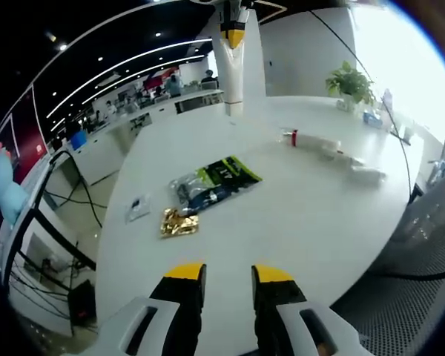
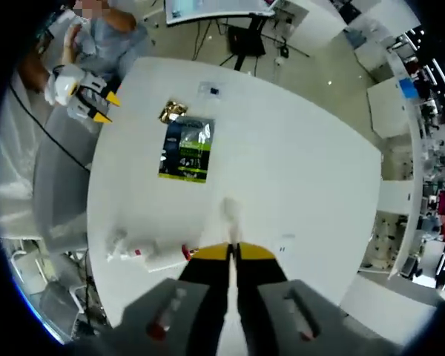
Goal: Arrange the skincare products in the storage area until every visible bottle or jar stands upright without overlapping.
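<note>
Counter (image 1: 297, 215) carries a green-black pouch (image 1: 216, 182), white bottles (image 1: 330, 148) lying flat near its far edge, and a gold packet (image 1: 179, 222). Left gripper (image 1: 228, 276) hovers with jaws apart, empty; right gripper (image 2: 232, 252) has jaws nearly touching.

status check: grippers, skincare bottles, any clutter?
Left gripper open, holding nothing. Right gripper shut, holding nothing. White bottles lying flat near the table edge. Green-black pouch and gold packet mid-table, apart from them.
</note>
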